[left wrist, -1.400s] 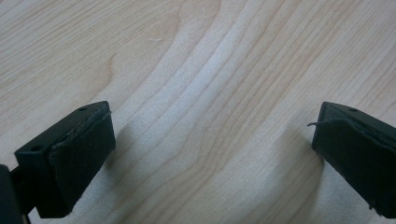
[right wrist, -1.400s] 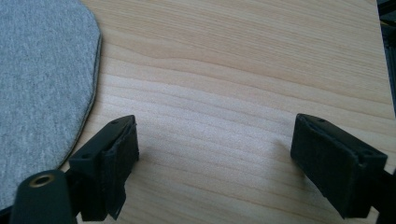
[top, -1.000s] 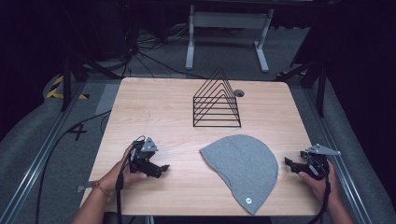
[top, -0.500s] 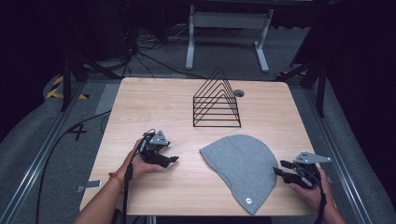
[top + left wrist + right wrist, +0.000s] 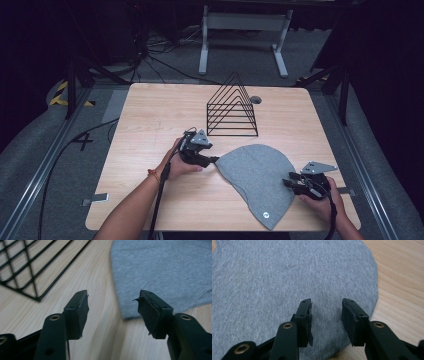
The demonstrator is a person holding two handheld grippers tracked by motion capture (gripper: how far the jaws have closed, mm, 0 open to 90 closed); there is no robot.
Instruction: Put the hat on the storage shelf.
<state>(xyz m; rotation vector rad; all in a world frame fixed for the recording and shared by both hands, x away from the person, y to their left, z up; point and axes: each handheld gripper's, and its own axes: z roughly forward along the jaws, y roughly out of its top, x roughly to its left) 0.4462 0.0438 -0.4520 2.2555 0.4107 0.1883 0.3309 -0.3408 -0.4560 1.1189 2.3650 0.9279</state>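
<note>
1. Beanie (image 5: 257, 177), grey knit, lies flat on the near right part of the counter (image 5: 150, 125), crown toward the far right, a small round tag near its near edge.
2. Left corner of the hat comes to a point just beside the left claw (image 5: 214, 160), and in the left gripper view that same corner (image 5: 130, 312) sits on the wood between the two pads (image 5: 80, 312).
3. Left claw is spread wide, jaws well apart, nothing between them but bare counter and that hat corner lying flat; it has hold of nothing.
4. Over on the right, the right claw (image 5: 288, 182) is at the hat's right edge, tips over the fabric.
5. Right gripper view has the jaws part open, a moderate gap, with grey knit (image 5: 287, 277) spread under and beyond them; the fabric is not pinched, and whether the tips touch the cloth I cannot tell.
6. Both hands come up from the near edge, the left hand (image 5: 175, 162) wrapped round its gripper, a thin band on that wrist; the right hand (image 5: 322, 200) grips from behind, cable trailing off the near side.
7. Further out, a black wire rack (image 5: 232, 107) with triangular dividers stands upright at the far middle of the counter, well clear of the hat.
8. Small grey disc (image 5: 255, 100) lies just beside the rack's far right corner.
</note>
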